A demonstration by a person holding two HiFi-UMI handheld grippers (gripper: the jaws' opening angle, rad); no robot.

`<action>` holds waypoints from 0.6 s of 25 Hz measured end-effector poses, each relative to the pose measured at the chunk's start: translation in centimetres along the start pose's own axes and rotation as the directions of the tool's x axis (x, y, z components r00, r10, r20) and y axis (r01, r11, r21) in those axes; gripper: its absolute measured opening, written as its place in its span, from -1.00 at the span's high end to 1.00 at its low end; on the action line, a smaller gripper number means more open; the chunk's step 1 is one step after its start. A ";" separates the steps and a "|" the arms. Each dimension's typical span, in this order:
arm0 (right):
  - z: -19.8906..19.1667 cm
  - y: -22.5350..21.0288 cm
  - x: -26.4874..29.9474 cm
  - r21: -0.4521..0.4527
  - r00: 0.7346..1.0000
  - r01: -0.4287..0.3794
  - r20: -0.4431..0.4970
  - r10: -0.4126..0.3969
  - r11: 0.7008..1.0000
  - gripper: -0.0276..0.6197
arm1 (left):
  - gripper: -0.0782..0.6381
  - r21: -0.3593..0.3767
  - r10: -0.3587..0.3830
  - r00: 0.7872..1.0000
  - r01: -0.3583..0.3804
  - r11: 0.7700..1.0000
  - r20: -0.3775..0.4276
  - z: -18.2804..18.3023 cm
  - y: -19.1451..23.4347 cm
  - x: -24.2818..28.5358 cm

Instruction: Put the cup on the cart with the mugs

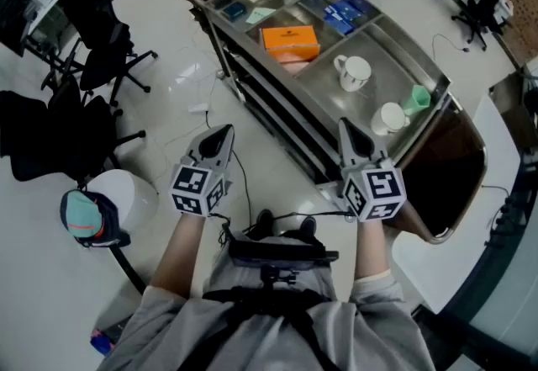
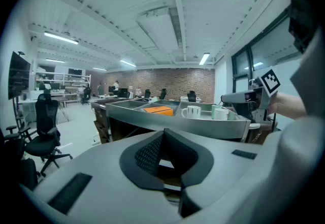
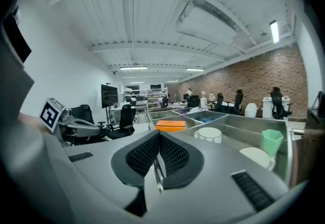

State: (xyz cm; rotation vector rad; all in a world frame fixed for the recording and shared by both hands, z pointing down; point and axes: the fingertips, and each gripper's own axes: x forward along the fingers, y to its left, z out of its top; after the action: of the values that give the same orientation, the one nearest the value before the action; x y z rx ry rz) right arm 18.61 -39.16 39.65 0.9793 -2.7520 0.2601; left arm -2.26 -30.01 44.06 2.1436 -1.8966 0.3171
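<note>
A green cup (image 1: 418, 98) stands on the steel cart (image 1: 424, 66), beside one white mug (image 1: 390, 118), with a second white mug (image 1: 352, 72) further along the same tray. Both grippers hover in front of the cart's near side, above the floor. My left gripper (image 1: 224, 134) is shut and holds nothing. My right gripper (image 1: 345, 126) is also shut and holds nothing. In the right gripper view the shut right gripper (image 3: 158, 135) points toward the green cup (image 3: 271, 142) and the mugs (image 3: 209, 134). In the left gripper view the left gripper (image 2: 163, 134) is shut, with the mugs (image 2: 192, 112) beyond.
An orange box (image 1: 290, 43) and several small items fill the cart's other compartments. Black office chairs (image 1: 105, 45) stand to the left. A white stool (image 1: 126, 193) with a teal cap is near my left side. A white counter (image 1: 445, 256) lies to the right.
</note>
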 end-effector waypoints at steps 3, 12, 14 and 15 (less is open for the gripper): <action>-0.1 3.1 3.0 -0.006 0.999 -0.049 -0.002 0.049 0.999 0.91 | 0.78 -0.006 0.046 0.999 -0.046 0.999 0.009 -0.4 3.5 -1.5; -0.8 11.5 11.4 -0.048 0.932 -0.360 -0.058 0.357 0.932 0.91 | 0.78 -0.098 0.342 0.940 -0.342 0.935 -0.013 -3.2 10.0 -9.0; -0.9 13.4 12.4 -0.063 0.900 -0.432 -0.084 0.427 0.899 0.91 | 0.78 -0.125 0.413 0.910 -0.412 0.902 -0.021 -3.8 10.2 -11.2; -1.0 14.5 12.7 -0.071 0.881 -0.471 -0.095 0.464 0.879 0.91 | 0.78 -0.135 0.449 0.893 -0.448 0.884 -0.025 -4.2 10.3 -12.4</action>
State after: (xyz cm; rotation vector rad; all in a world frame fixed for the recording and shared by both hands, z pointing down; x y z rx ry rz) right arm -0.15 -35.49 42.42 0.2567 -2.8599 0.2334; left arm -13.96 -18.20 44.39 1.6001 -2.3333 0.2545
